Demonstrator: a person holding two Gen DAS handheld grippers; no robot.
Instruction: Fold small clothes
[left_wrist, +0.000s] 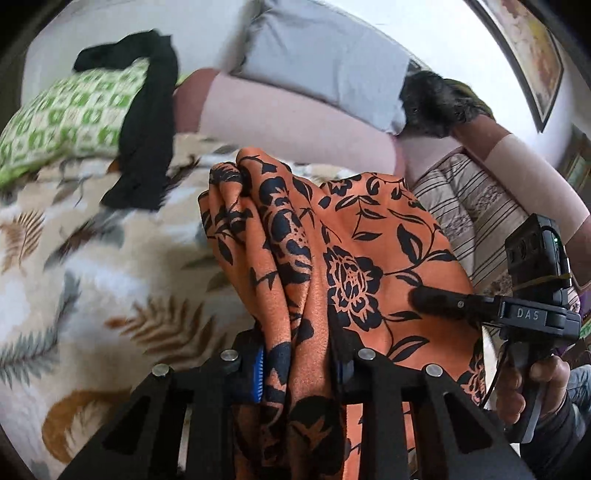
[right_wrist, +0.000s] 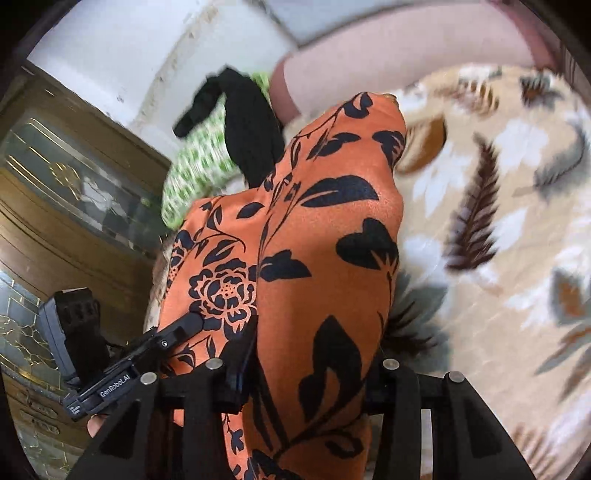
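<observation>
both grippers, left gripper (left_wrist: 299, 369) and right gripper (right_wrist: 306, 373), pinched the satiny orange floral cloth (left_wrist: 351, 236), bunched in folds at frame centre above the leaf-print bed (left_wrist: 92, 277).

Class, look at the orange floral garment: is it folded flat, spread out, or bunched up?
Bunched up: the orange floral garment hangs in loose vertical folds, pinched between the left gripper and the right gripper, above the leaf-print blanket.

Black angular tongs (left_wrist: 299, 369) with silver round screws, blue pads (left_wrist: 259, 376) and white "DAS" lettering.
</observation>
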